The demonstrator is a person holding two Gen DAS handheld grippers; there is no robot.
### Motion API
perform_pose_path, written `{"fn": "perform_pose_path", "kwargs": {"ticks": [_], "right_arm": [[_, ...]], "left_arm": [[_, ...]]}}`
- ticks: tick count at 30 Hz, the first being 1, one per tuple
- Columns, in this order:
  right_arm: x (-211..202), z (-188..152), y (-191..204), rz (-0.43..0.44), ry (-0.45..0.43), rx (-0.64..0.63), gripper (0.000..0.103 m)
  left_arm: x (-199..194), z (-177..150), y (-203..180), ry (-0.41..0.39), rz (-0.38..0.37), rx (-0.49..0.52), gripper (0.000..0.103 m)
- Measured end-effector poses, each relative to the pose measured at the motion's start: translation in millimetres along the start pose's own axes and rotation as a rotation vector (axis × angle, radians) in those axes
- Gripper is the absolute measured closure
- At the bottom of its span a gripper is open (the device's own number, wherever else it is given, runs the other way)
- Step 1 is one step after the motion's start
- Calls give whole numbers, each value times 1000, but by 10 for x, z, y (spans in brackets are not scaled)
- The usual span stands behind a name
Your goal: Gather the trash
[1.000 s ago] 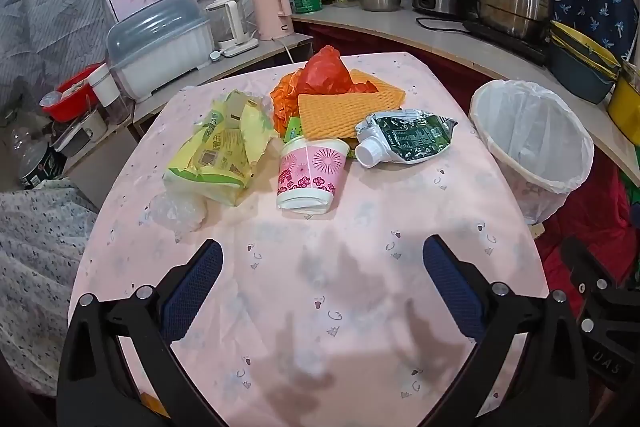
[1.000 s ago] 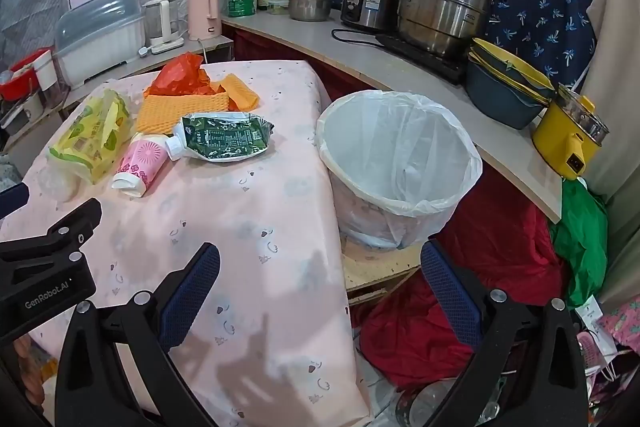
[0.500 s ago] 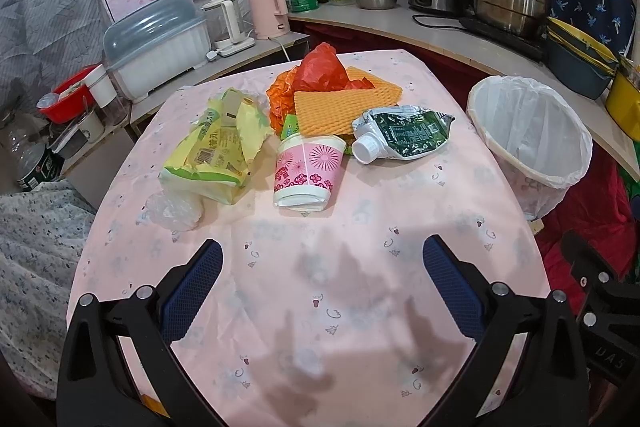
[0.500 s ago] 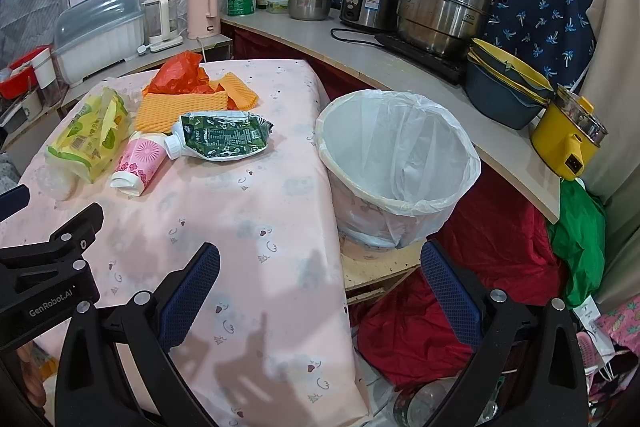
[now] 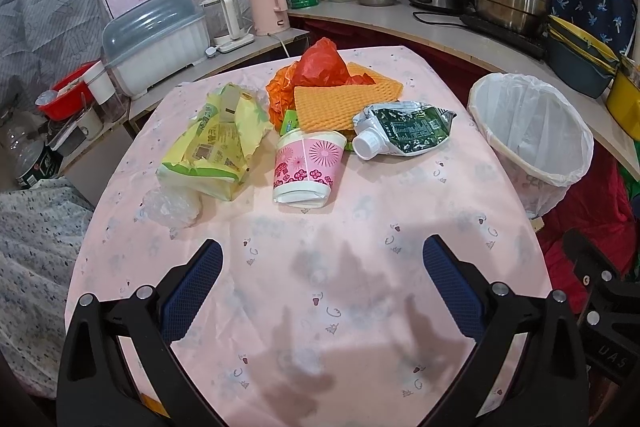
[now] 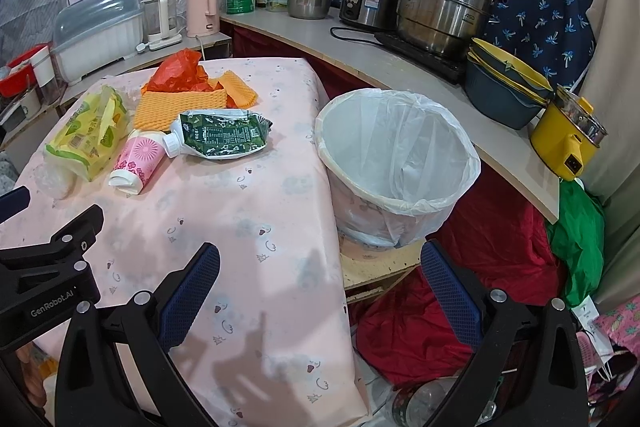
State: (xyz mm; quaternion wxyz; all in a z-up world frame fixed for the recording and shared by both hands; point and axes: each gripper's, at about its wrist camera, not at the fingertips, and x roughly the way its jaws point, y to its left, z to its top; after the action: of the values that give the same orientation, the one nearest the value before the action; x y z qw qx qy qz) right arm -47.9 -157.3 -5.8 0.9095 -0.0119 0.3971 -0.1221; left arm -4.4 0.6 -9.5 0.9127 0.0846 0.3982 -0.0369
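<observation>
Hovering over the near part of the pink worktop (image 5: 360, 227), we keep our left gripper (image 5: 322, 279) spread wide and empty, and our right gripper (image 6: 320, 283) likewise released. Taking the pink paper cup (image 5: 306, 169) as landmark, the yellow wrapper (image 5: 216, 147) lies just left of it, the green pouch (image 5: 404, 135) just right, the orange sponge cloth (image 5: 340, 105) behind. The white-lined bin (image 6: 396, 163) stands further right, beside the worktop edge.
</observation>
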Motion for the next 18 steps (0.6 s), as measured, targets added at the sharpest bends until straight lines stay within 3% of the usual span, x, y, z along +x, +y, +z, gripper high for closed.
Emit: {"fn": "perform_pose_path", "kwargs": {"ticks": [18], "right_arm": [[1, -10, 2, -3, 0, -4, 7]], "left_arm": [[10, 5, 21, 4, -2, -4, 7]]}}
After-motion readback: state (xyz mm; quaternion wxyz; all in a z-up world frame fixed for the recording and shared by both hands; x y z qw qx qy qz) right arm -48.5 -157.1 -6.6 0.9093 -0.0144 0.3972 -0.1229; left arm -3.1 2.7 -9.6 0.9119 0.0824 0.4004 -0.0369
